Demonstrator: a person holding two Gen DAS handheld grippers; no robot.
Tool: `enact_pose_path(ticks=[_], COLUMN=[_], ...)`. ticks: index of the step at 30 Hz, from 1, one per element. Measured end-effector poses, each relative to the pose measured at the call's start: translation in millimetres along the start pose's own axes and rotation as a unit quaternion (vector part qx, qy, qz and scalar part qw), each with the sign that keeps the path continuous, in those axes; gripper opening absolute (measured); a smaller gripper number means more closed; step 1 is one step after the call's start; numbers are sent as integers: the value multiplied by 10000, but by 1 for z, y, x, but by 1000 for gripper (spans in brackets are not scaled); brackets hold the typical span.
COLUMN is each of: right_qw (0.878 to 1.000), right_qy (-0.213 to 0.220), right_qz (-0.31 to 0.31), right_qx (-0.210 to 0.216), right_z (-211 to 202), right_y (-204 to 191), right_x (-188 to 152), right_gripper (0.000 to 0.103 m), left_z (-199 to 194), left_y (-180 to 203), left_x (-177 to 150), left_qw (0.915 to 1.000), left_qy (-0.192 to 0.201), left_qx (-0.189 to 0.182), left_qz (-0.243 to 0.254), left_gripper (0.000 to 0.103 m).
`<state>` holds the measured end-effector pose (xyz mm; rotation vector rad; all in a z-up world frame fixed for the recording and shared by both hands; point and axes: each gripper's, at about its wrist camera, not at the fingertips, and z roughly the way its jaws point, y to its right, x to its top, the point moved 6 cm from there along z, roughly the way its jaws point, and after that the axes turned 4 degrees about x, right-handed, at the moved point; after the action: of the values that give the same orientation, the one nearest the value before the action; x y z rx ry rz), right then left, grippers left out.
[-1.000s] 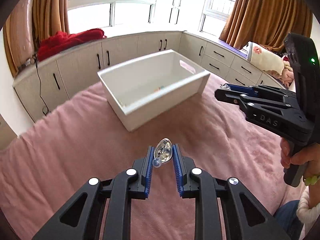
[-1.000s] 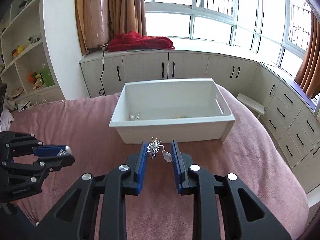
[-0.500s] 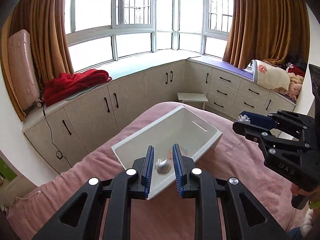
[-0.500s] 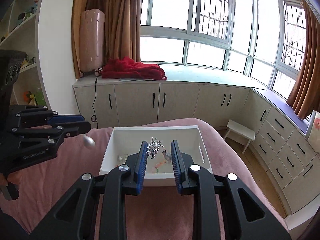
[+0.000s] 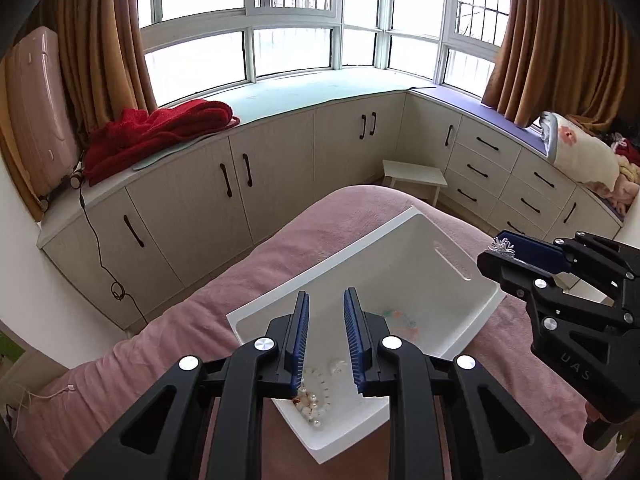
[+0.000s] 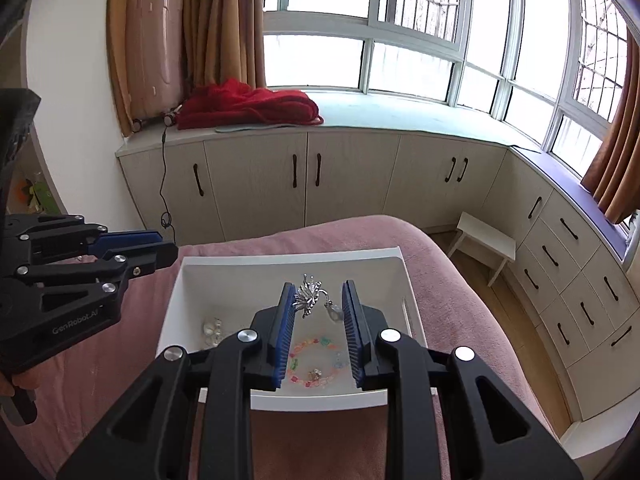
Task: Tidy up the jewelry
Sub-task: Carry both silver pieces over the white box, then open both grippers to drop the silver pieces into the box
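Note:
A white box (image 5: pixel 472 316) (image 6: pixel 408 276) sits on the pink bed. My left gripper (image 5: pixel 325 312) is open and empty above the box's near corner; it also shows in the right wrist view (image 6: pixel 160 250). A pearl piece (image 5: pixel 314 406) and a coloured bead bracelet (image 5: pixel 400 318) (image 6: pixel 316 360) lie inside. My right gripper (image 6: pixel 316 300) holds a spiky silver brooch (image 6: pixel 310 298) with a dangling drop over the box; the brooch also shows in the left wrist view (image 5: pixel 500 246). A pearl cluster (image 6: pixel 212 330) lies at the box's left.
The pink blanket (image 5: pixel 168 344) covers the bed. Beige cabinets (image 6: pixel 256 184) run under the bay window. A small white stool (image 6: pixel 482 242) stands on the floor right of the bed. A red blanket (image 6: pixel 248 106) and a pink suitcase (image 6: pixel 154 52) sit on the window ledge.
Both grippers rose and moved over the box. The left gripper's silver piece dropped out and its fingers now stand empty. The right gripper still holds the brooch.

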<state>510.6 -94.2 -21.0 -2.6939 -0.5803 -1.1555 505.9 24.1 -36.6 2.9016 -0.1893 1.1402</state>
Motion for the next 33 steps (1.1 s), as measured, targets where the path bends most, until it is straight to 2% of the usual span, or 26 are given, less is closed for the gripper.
enact_pose_path(ticks=[5, 9, 15, 19, 20, 21, 26, 30, 33], right_qw=[9996, 9992, 9986, 9986, 9986, 9986, 9988, 9989, 9988], right_qy=[-188, -359, -477, -482, -478, -465, -440, -355, -278], right_qz=[207, 178, 210, 166, 171, 171, 68, -31, -72], right_qx=[102, 46, -83, -154, -165, -169, -223, -304, -401], right_z=[26, 41, 49, 50, 50, 50, 48, 40, 33], right_y=[0, -2, 0, -1, -1, -1, -3, -2, -2], right_x=[-10, -20, -26, -28, -28, -28, -27, -24, -23], right_gripper=[24, 25, 26, 36, 43, 46, 50, 53, 66], left_z=[14, 27, 39, 42, 42, 43, 44, 40, 33], left_y=[0, 3, 6, 7, 6, 6, 1, -4, -8], left_x=[-12, -19, -25, -27, -27, -28, -31, -29, -28], left_qw=[9998, 9996, 9993, 9991, 9991, 9990, 9986, 9984, 9982], left_qy=[-138, -208, -296, -335, -335, -343, -381, -317, -227], left_qx=[19, 183, 224, 247, 260, 276, 316, 384, 468], left_qz=[-104, -4, -32, -65, -79, -98, -212, -257, -310], left_gripper=[22, 22, 23, 24, 27, 32, 39, 50, 61])
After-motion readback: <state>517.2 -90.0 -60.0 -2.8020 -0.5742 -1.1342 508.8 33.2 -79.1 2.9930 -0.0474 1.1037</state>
